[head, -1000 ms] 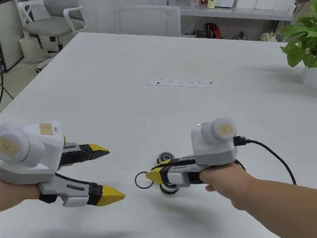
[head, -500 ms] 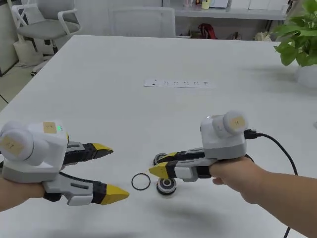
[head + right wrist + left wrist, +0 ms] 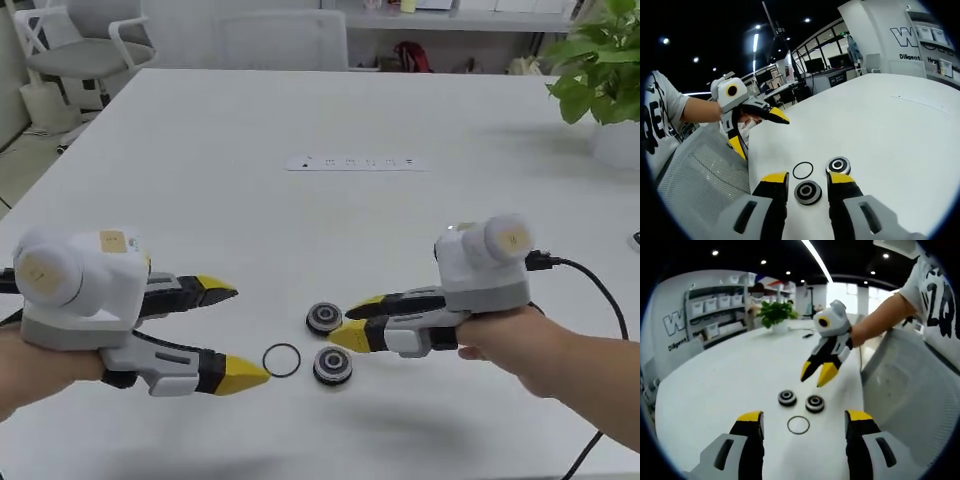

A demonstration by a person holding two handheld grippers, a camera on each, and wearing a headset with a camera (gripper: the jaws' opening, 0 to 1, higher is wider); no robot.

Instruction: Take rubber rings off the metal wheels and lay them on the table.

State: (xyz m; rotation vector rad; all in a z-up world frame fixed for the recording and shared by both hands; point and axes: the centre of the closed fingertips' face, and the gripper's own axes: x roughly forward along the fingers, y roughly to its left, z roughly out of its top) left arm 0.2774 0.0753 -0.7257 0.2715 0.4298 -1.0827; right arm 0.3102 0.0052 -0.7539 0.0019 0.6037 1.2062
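step: one rubber ring (image 3: 282, 359) is off and lies flat on the counter (image 3: 300, 210), just beside the two wheels. My read: a ring on one of the wheels is next.
wheels: near wheel (image 3: 332, 366) and far wheel (image 3: 324, 318) lie flat, close together but not touching. Both show a dark outer band, and I can't tell which one carries a ring.
right gripper: right gripper (image 3: 348, 320) hangs low over the two wheels, tips aimed toward your other gripper.
right fingers: right fingers (image 3: 774, 179) are partly spread and hold nothing. In the right gripper view the near wheel sits in the gap just ahead of the tips. I see no contact.
left gripper: left gripper (image 3: 240, 332) sits beside the loose ring, lower tip near it.
left fingers: left fingers (image 3: 751, 420) are spread wide and empty. In the left gripper view the ring is framed between them, untouched.
how to: pin the wheel's metal body flat with one gripper. Work one tip of the other under the ring's edge, then roll it off around the rim instead of yanking straight up.
handling: my guess is these wheels skate on the smooth counter, so hold one firmly before you pry.
risk: a stretched ring may snap free and jump. Watch that your left lower tip doesn't drag the loose ring.
placement: lay the next ring on bare counter, apart from the first.
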